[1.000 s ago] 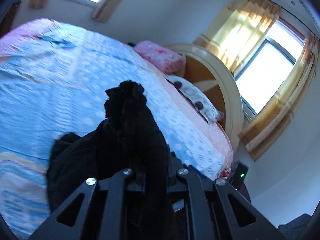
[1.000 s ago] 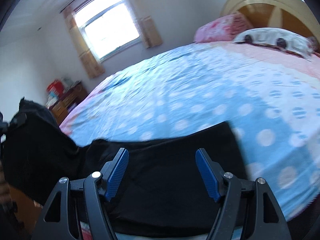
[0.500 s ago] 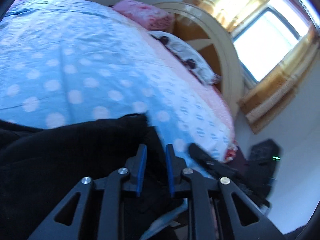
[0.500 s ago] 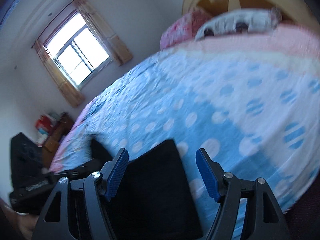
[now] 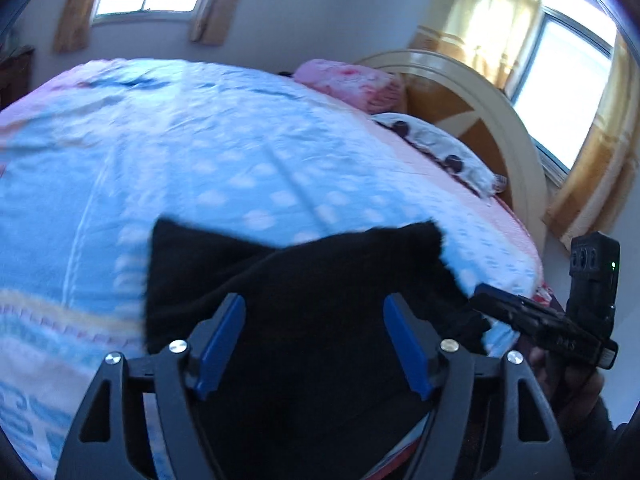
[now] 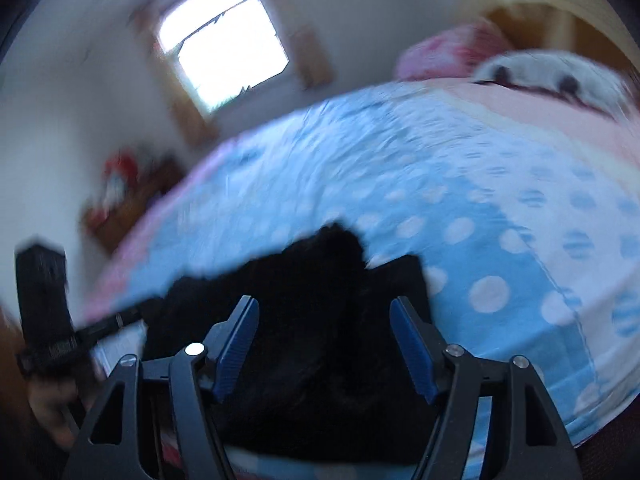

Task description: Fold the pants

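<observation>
Sunlit bed (image 5: 200, 152): black pants (image 5: 304, 280) lie partly folded, untidy; left claw (image 5: 316, 340) opening, right claw (image 6: 324, 344) closing, both apart, nothing gripped.

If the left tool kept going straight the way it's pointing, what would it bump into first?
Most likely the black pants. The left tool points down at them, its jaws opening with nothing pinched, and the dark cloth fills the space ahead. Beyond lies the blue dotted bedspread. Depth is hard to judge here.
</observation>
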